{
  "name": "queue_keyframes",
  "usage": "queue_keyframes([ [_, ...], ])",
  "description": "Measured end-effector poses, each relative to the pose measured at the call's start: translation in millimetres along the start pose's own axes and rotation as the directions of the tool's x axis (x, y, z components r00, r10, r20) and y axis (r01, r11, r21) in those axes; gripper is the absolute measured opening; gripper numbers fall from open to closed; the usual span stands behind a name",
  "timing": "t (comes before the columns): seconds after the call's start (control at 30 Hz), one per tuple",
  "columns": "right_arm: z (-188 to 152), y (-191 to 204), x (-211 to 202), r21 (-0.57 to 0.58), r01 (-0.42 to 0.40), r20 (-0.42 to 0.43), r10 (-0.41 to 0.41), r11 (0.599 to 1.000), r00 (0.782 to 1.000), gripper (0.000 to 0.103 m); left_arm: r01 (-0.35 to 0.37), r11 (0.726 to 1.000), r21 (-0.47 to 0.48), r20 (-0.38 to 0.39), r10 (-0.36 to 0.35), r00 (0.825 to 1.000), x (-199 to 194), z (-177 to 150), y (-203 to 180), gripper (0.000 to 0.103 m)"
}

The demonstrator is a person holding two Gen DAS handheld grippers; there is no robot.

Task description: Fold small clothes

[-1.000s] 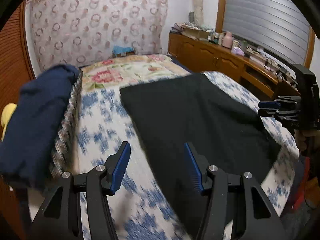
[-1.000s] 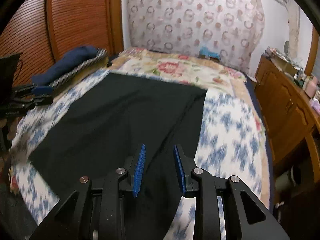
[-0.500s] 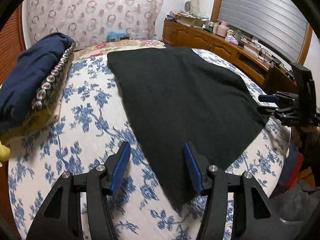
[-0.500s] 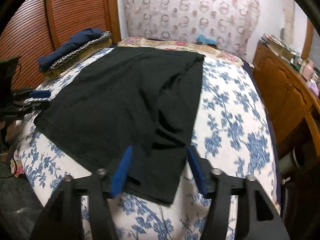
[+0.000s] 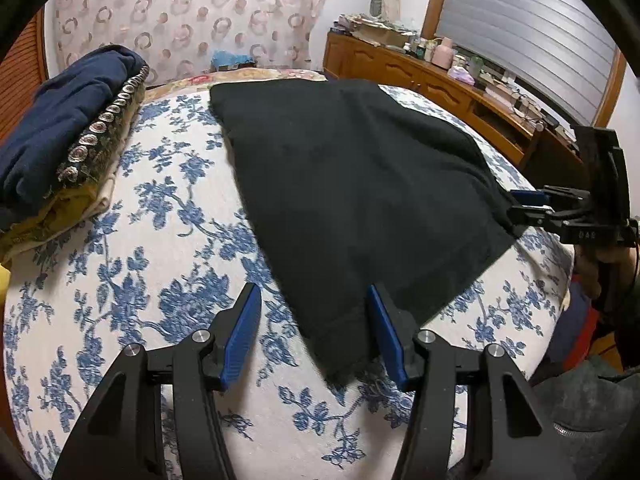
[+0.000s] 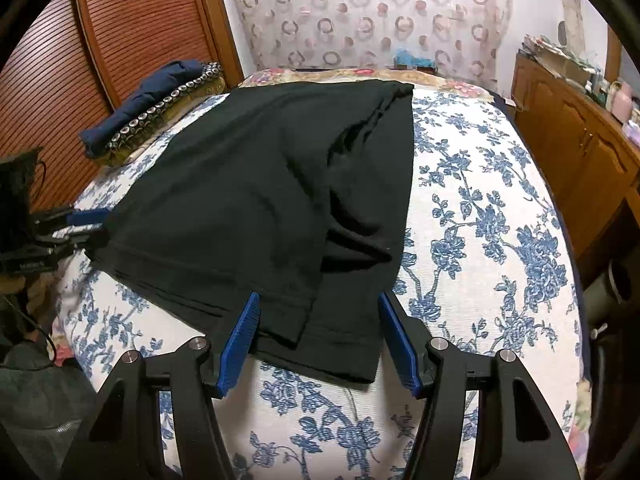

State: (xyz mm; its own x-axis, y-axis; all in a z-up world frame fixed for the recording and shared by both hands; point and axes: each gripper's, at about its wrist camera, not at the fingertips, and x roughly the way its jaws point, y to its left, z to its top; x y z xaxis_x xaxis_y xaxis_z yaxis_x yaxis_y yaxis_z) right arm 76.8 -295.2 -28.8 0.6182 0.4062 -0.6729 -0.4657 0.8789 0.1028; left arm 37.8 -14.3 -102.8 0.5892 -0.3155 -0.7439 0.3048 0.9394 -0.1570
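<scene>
A black garment (image 5: 360,184) lies spread on the blue-flowered bedspread (image 5: 160,240), with one side folded over itself (image 6: 360,208). My left gripper (image 5: 314,332) is open, low over the bed, and the garment's near-left corner lies between its blue pads without being pressed. My right gripper (image 6: 320,336) is open wide astride the near-right hem corner of the black garment (image 6: 256,200). Each gripper shows in the other's view: the right gripper (image 5: 524,206) at the cloth's right corner, the left gripper (image 6: 76,220) at its left corner.
A pile of folded clothes with a navy piece on top (image 5: 68,128) (image 6: 152,112) sits at the bed's left side. A cluttered wooden dresser (image 5: 460,88) runs along the right, a slatted wooden door (image 6: 120,40) stands at the left. The bed's front edge is close below both grippers.
The right gripper's jaws went from narrow to wide open. Both grippers sank toward the garment's near corners, and the blur has cleared.
</scene>
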Motion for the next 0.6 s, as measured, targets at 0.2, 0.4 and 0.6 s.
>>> queue_keyframes([
  [0.2, 1, 15, 14, -0.01, -0.038, 0.004, 0.038, 0.999, 0.999, 0.063, 0.012, 1.0, -0.001, -0.005, -0.012, 1.0, -2, 0, 1, 0.056],
  [0.4, 0, 29, 20, -0.079, 0.05, 0.013, -0.049, 0.996, 0.999, 0.039, 0.006, 1.0, 0.016, -0.015, -0.006, 1.0, -4, -3, 0, 0.048],
  [0.6, 1, 28, 21, -0.088, -0.008, 0.007, 0.009, 0.996, 1.0, 0.013, 0.038, 0.999, 0.035, -0.034, -0.036, 0.999, -4, -1, -4, 0.03],
])
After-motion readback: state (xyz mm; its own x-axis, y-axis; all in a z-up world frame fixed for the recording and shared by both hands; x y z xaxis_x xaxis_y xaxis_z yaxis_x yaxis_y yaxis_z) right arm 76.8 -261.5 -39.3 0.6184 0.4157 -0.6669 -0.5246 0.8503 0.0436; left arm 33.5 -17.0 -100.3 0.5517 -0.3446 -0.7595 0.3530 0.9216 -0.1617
